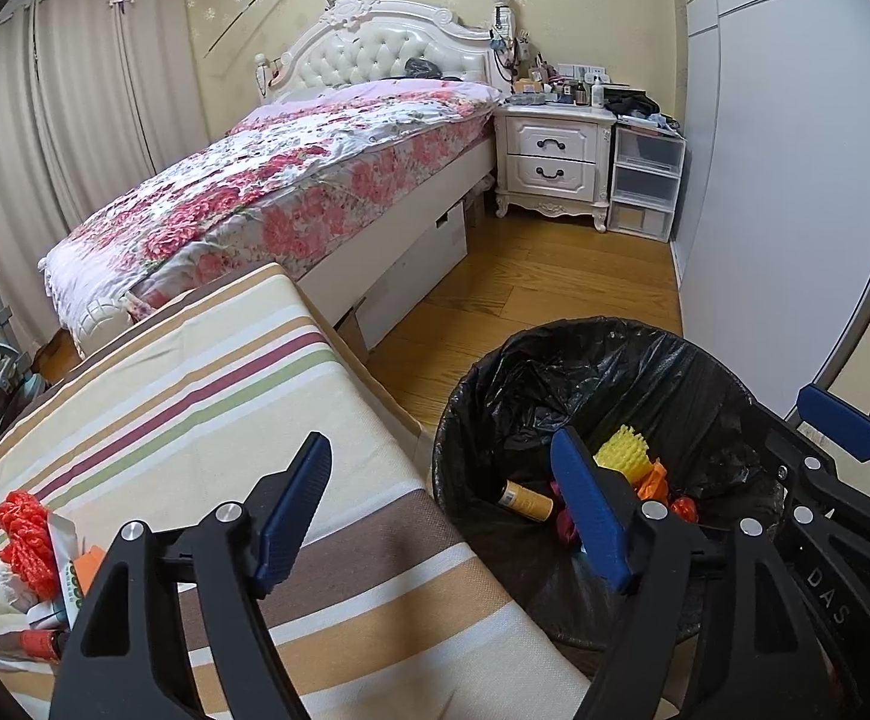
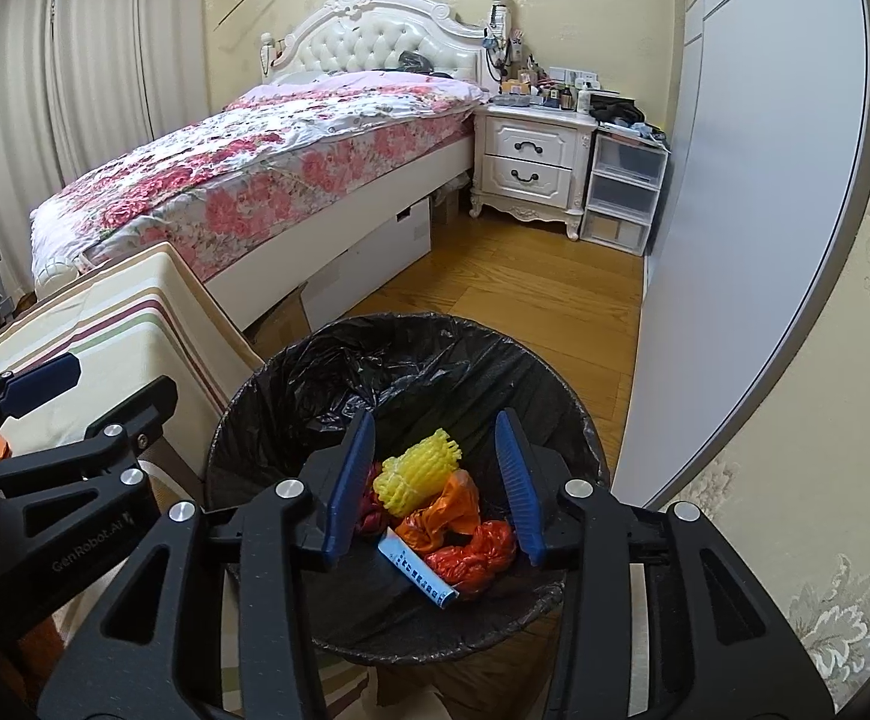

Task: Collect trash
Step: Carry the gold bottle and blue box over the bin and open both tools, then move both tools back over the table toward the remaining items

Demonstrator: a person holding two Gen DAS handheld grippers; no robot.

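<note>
The bin (image 2: pixel 561 420), lined with a black bag, is the landmark here. The right gripper (image 2: pixel 435 480) hangs directly over its mouth with its jaws spread wide and nothing between them. Inside the bin lie a yellow foam net (image 2: pixel 417 468), an orange bag (image 2: pixel 447 510), a knotted red net (image 2: pixel 477 558), a blue-and-white wrapper (image 2: pixel 414 573) and, seen from the left wrist, a small brown bottle (image 1: pixel 525 499).

The left gripper (image 1: pixel 441 516) sits just left of the bin, above the striped cloth (image 1: pixel 225 396), jaws also wide and empty. The trash not yet collected lies on that cloth, well left of the bin: an orange mesh net (image 1: pixel 24 534), and beside it a white-and-green packet (image 1: pixel 66 564) and what looks like some crumpled white wrapping, though the lens edge and the gripper's arm hide much of that pile.

By my judgement the mesh net is very light and soft, so it will squash flat between the pads and may snag on the cloth; a pinch across the bunched middle should hold best, since a loose end could pull out. The packet looks thin and slick, so taking it by an edge or a crumpled fold seems safer than by its flat face. None of it appears fragile, so a firm close should do no harm.
</note>
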